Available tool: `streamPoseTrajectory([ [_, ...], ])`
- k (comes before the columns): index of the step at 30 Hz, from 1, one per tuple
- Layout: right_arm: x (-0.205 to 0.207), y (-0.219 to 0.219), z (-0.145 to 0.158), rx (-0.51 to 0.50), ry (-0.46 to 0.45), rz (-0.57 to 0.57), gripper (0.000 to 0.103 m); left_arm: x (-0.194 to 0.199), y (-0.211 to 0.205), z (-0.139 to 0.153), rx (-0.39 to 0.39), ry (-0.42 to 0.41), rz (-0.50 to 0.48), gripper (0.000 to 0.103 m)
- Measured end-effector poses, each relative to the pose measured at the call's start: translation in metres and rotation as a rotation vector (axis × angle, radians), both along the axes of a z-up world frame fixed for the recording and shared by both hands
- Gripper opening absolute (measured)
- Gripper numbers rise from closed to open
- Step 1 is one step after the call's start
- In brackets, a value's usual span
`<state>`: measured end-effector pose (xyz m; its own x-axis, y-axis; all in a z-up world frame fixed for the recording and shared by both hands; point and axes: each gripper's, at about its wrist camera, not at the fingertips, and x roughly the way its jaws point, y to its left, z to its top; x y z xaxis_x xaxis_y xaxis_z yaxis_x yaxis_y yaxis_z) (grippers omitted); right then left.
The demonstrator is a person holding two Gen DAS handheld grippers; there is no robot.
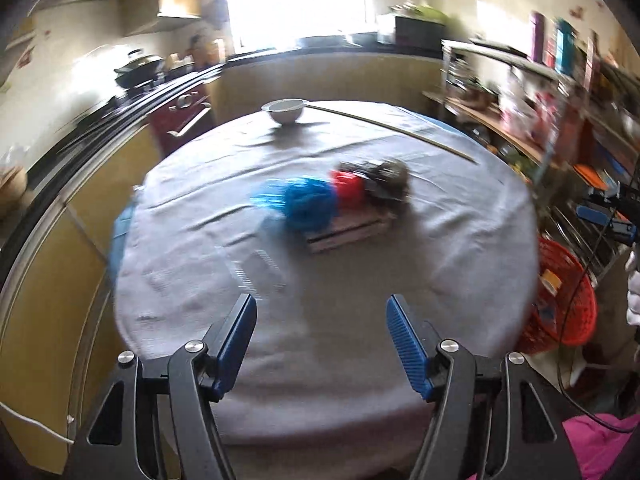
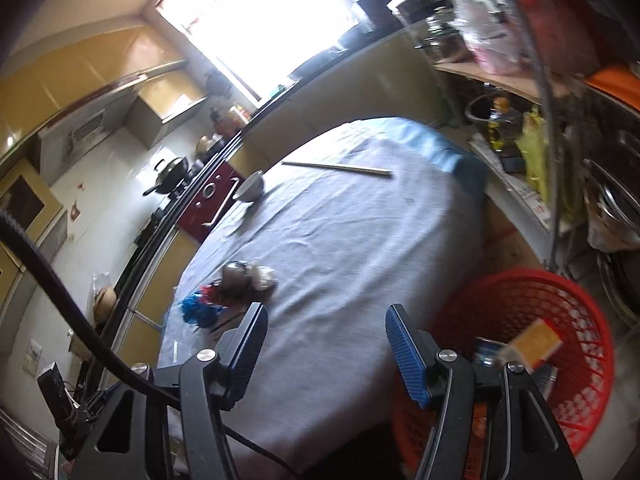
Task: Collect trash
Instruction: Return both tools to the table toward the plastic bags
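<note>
A pile of trash lies mid-table: a crumpled blue wrapper (image 1: 308, 202), a red wrapper (image 1: 349, 189) and a dark brownish crumpled lump (image 1: 386, 179), partly on a flat pale board (image 1: 348, 234). A clear plastic piece (image 1: 256, 270) lies nearer. The pile also shows in the right wrist view (image 2: 236, 284). My left gripper (image 1: 321, 314) is open and empty above the near table. My right gripper (image 2: 326, 326) is open and empty near the table's right edge. A red mesh basket (image 2: 560, 344) beside the table holds a yellow-orange box (image 2: 534, 346) and a can.
A round table with a grey cloth (image 1: 360, 300) carries a white bowl (image 1: 285, 111) and long chopsticks (image 1: 392, 130) at the far side. The basket also shows in the left wrist view (image 1: 568, 300). Shelves stand right, a kitchen counter left and behind.
</note>
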<state>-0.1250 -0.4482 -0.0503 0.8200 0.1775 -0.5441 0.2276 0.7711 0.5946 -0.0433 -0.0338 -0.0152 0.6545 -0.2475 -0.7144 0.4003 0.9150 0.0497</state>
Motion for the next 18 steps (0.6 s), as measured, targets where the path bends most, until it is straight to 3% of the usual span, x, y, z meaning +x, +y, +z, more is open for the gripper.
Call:
streamPoseTrajectory([
  [8, 0.056, 0.058, 0.027, -0.066, 0.006, 0.133, 0.065, 0.025, 0.059, -0.001, -0.057, -0.001, 0.14, 0.07],
  [14, 0.092, 0.075, 0.026, -0.055, 0.003, 0.191, 0.065, 0.041, 0.079, -0.017, -0.008, 0.038, 0.24, 0.07],
  [18, 0.096, 0.071, 0.019, -0.038, 0.005, 0.204, 0.065, 0.039, 0.102, -0.003, 0.061, -0.039, 0.333, 0.07],
])
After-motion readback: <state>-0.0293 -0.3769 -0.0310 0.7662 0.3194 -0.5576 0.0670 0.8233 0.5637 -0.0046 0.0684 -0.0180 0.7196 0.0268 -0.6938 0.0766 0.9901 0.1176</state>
